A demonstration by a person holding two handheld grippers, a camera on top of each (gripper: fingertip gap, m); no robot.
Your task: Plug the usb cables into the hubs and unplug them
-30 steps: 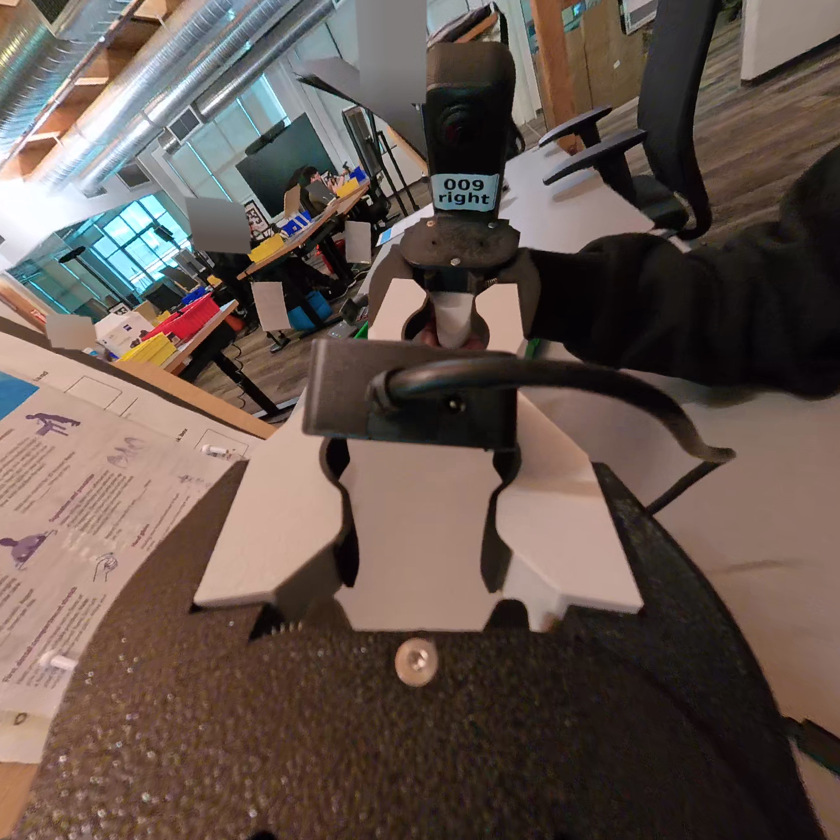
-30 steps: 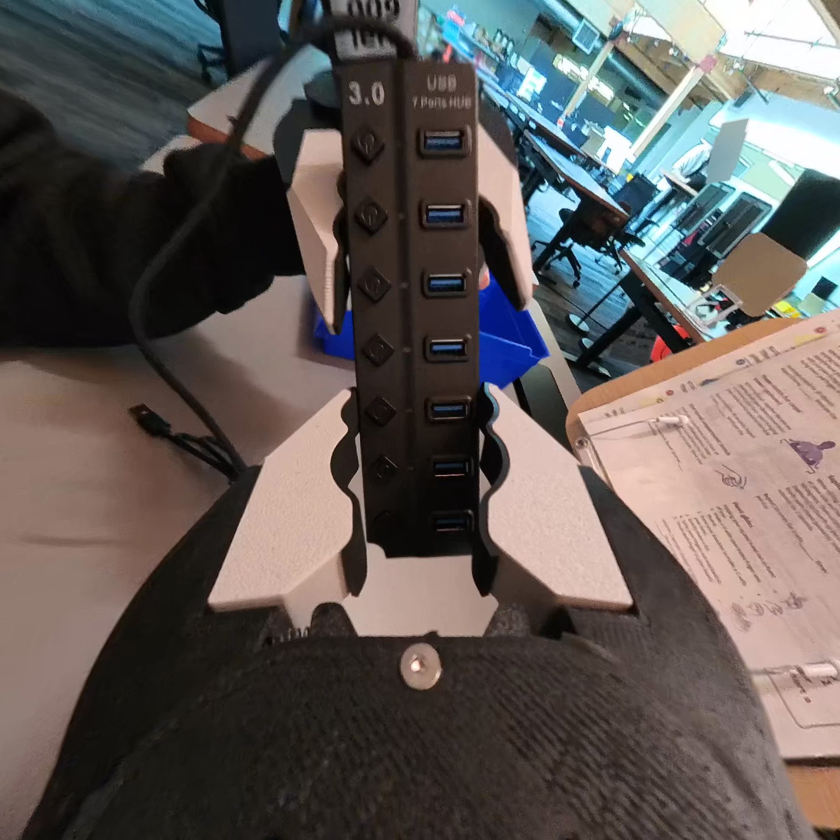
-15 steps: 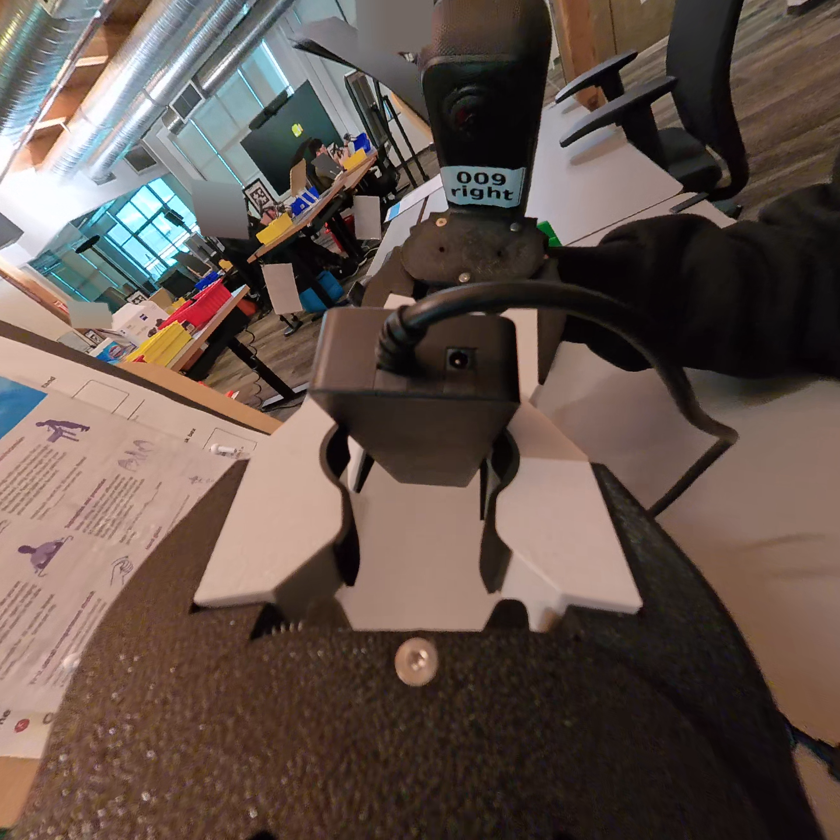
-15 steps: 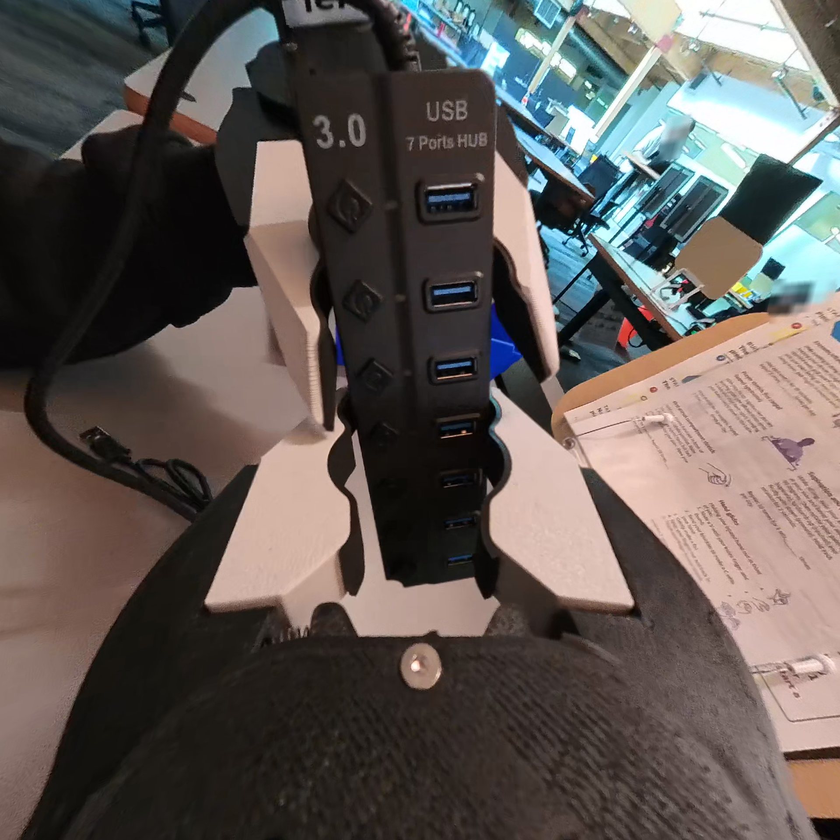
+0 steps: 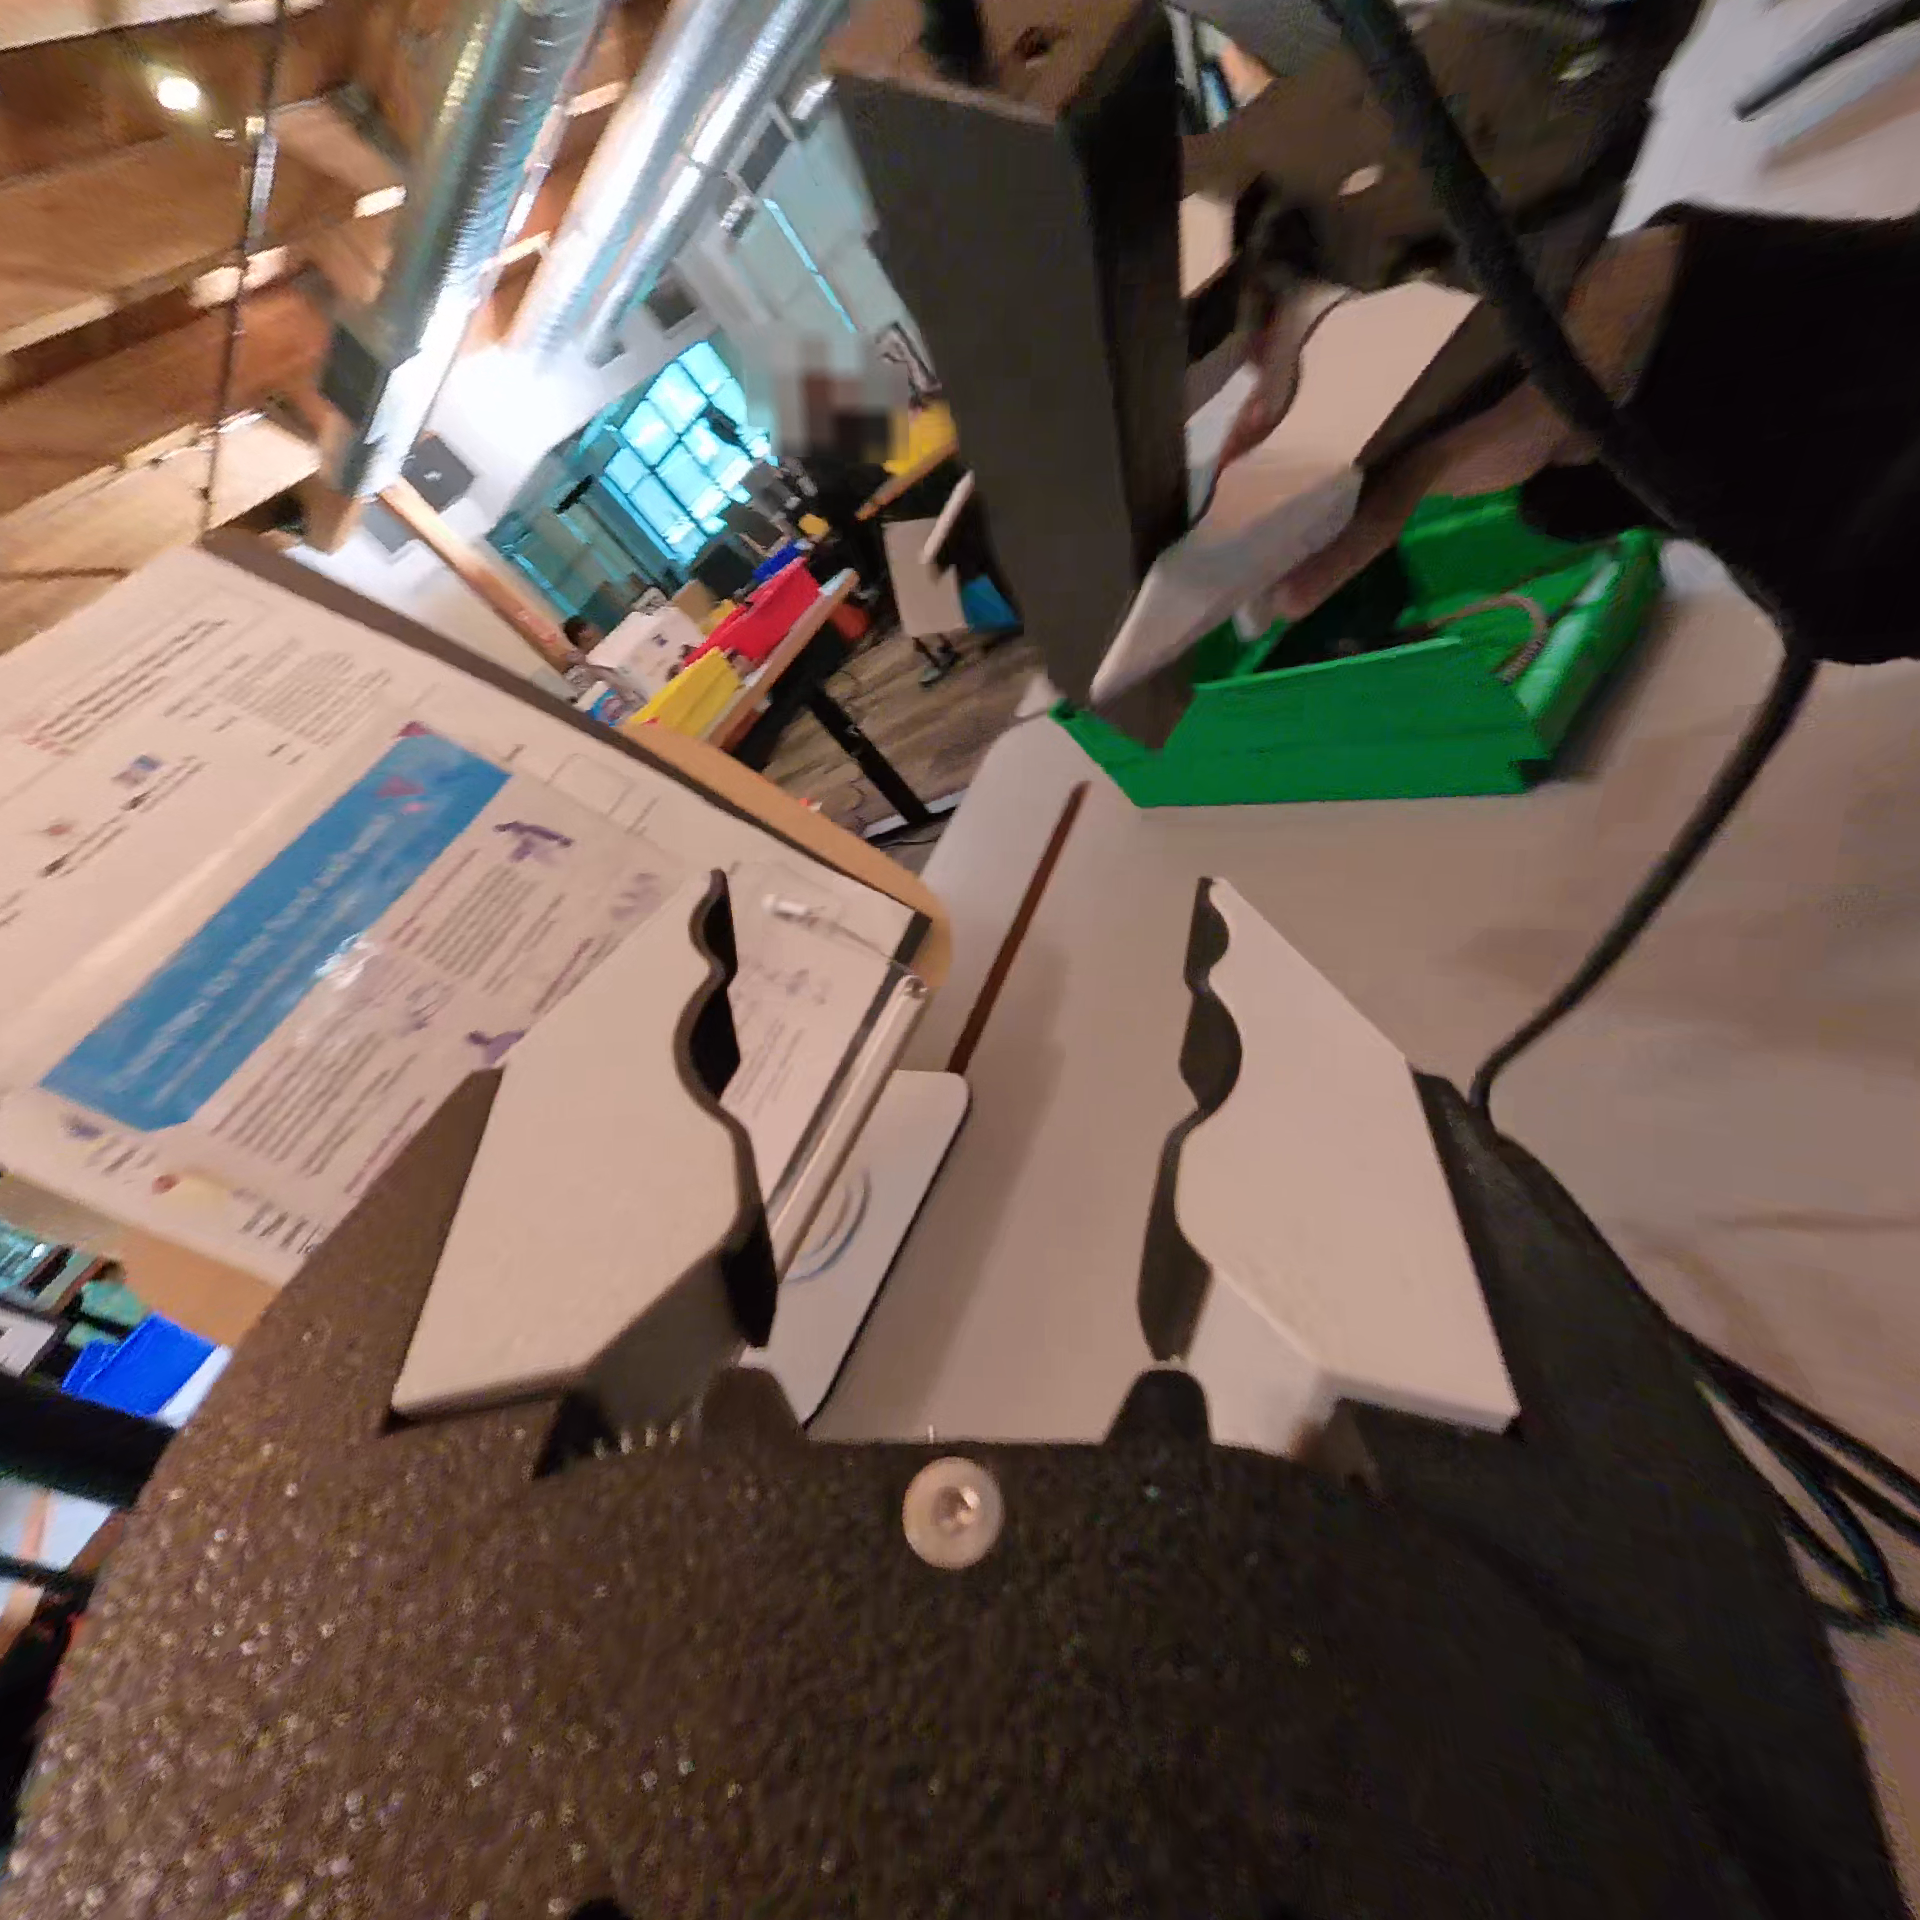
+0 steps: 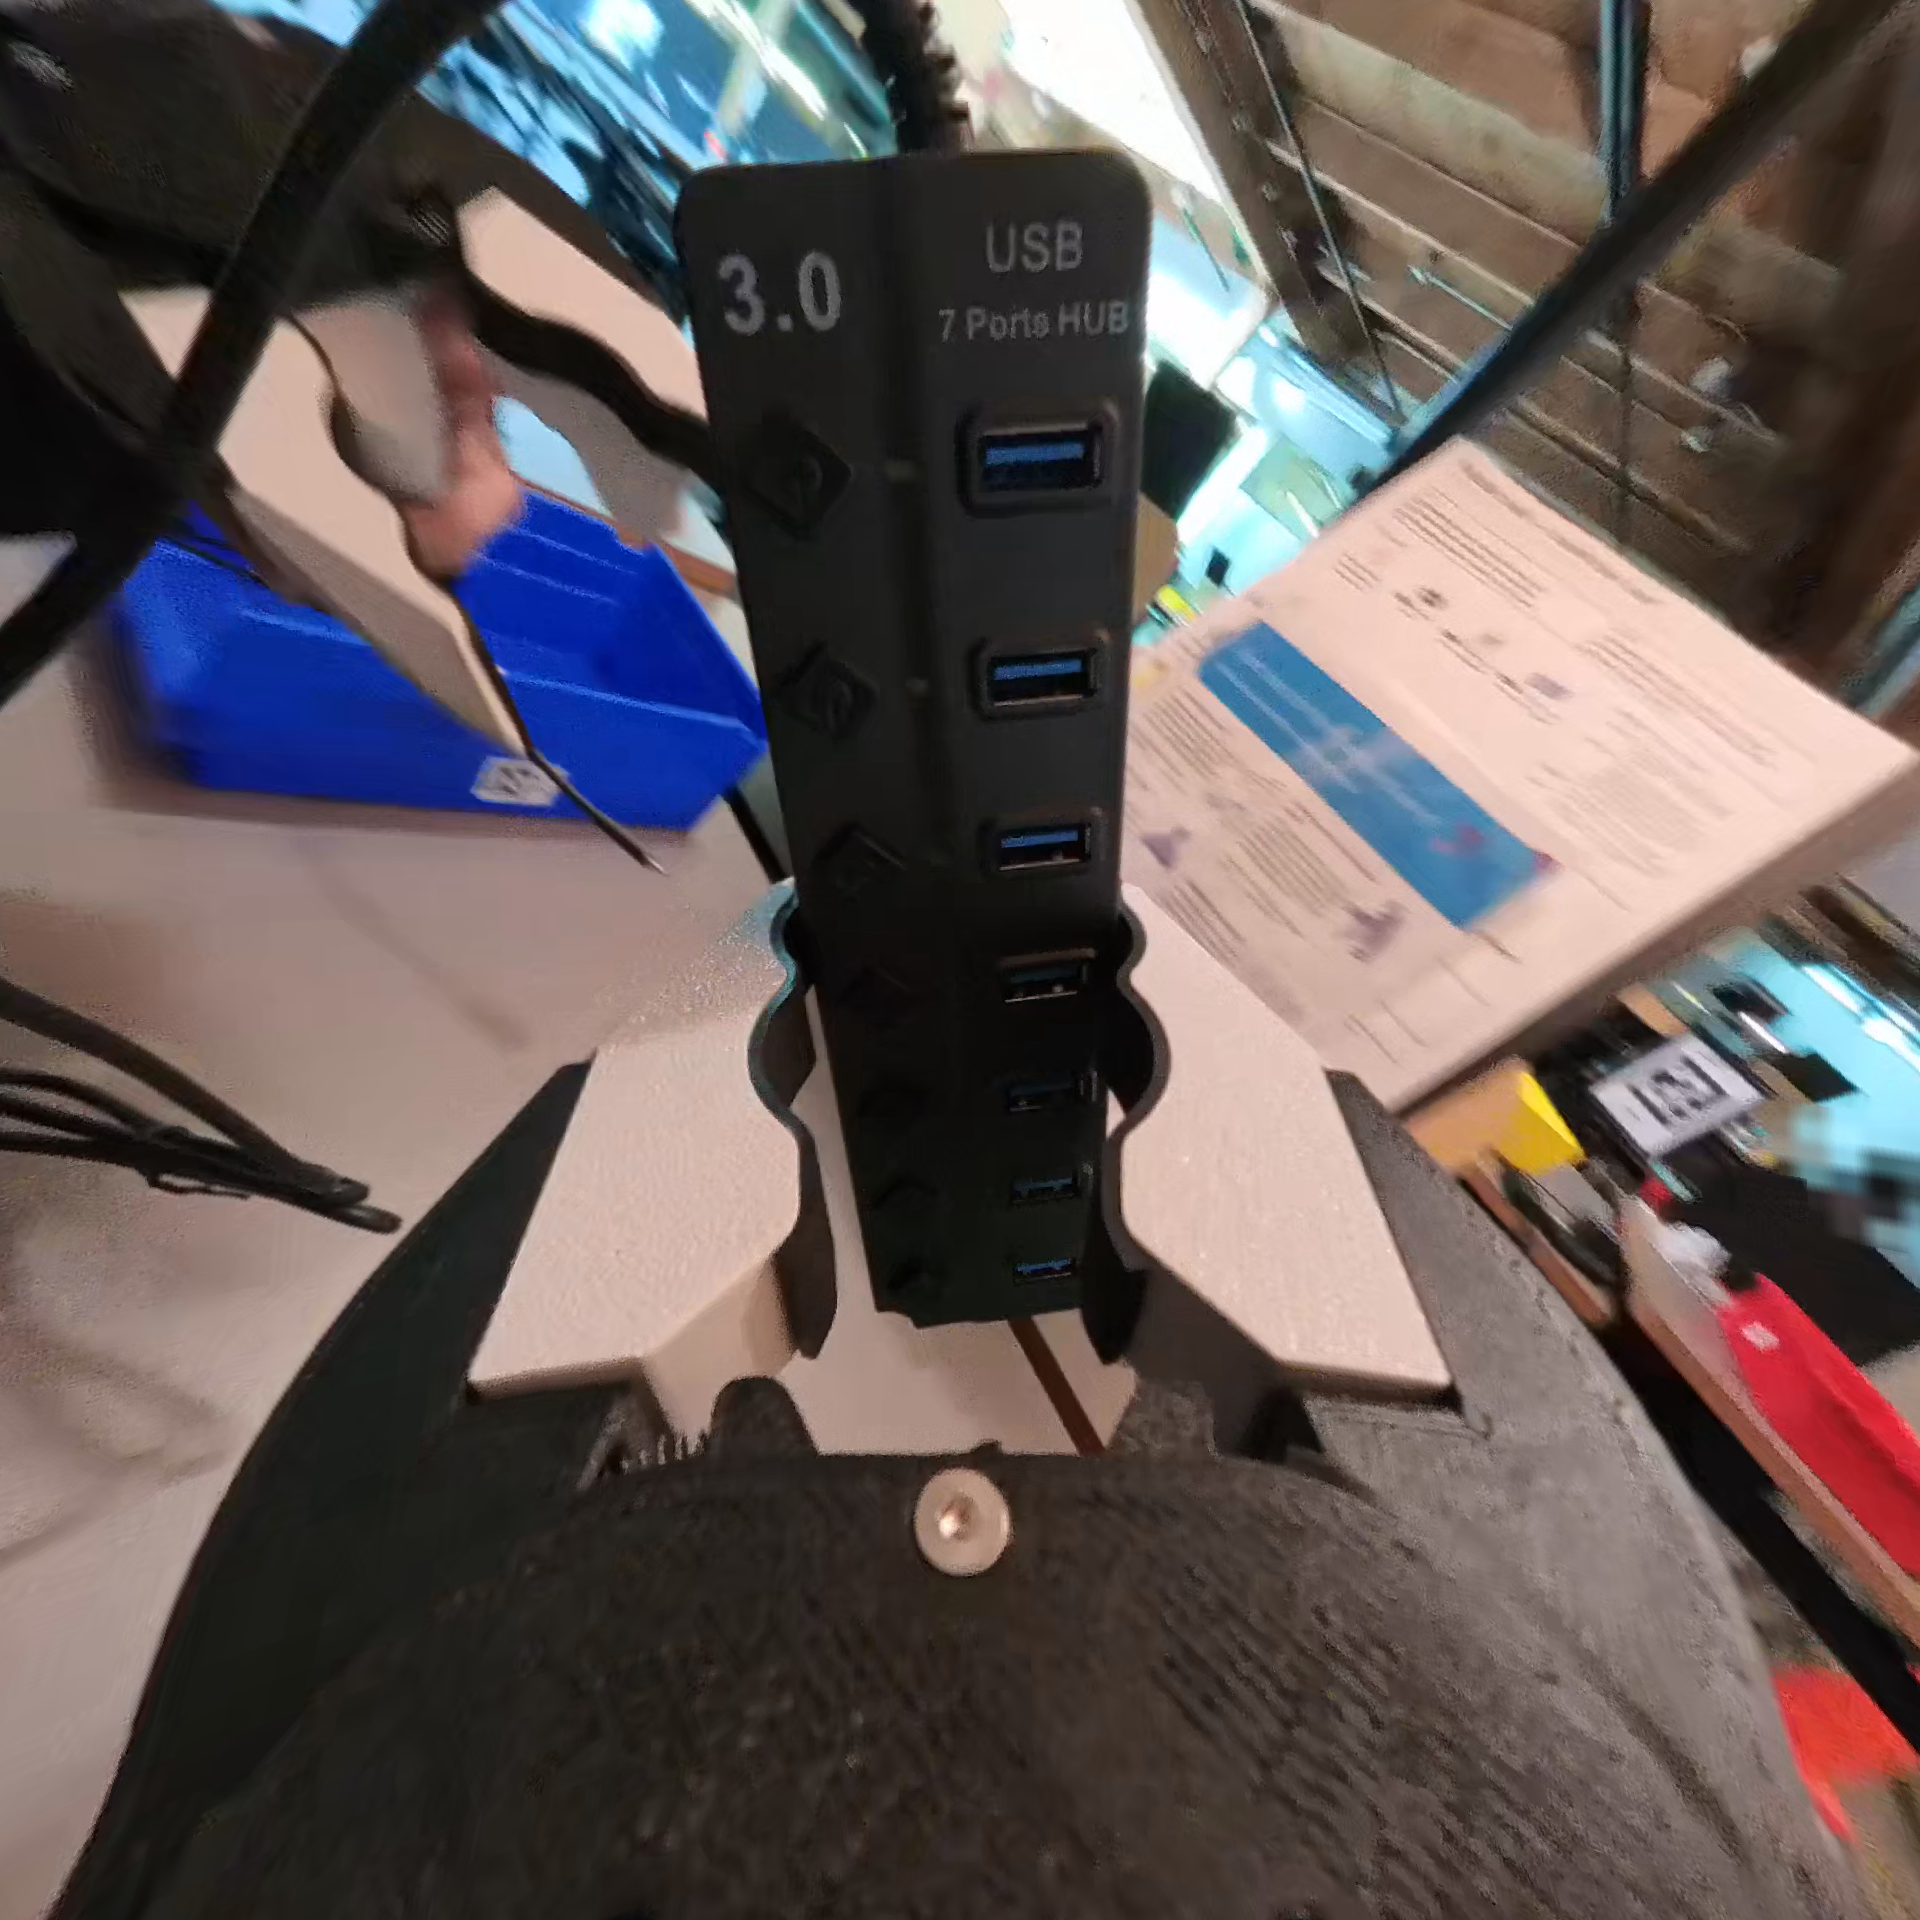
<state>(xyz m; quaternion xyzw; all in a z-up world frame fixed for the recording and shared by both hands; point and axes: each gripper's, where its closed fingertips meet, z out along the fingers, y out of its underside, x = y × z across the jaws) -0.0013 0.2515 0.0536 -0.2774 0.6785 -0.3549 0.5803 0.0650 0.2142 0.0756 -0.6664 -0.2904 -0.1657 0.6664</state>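
Open-plan workshop space fills the background, with exposed silver ducts and timber beams overhead, tall windows, and far desks stacked with red and yellow bins; nearer, a pale matte tabletop (image 5: 1351, 935) runs under both tools, a dark seam cutting across it; a printed sheet (image 5: 312, 935) with a blue panel sits on a board tilted beside the table edge. On the table rest a green plastic bin (image 5: 1351, 717) and a glossy blue bin (image 6: 312, 707). Held upright and off the table, the black hub (image 6: 925, 727) is a long matte bar with a column of blue-tongued ports beside diamond-shaped buttons; its lower end is clamped between the white, scalloped fingers of the right gripper (image 6: 961, 1101); a thick black cable (image 6: 187, 343) leaves its top and arcs away. Spread wide apart with nothing between its fingers, the left gripper (image 5: 961, 1101) hangs over the bare table; thin black cables (image 6: 156, 1143) lie loose on the surface.
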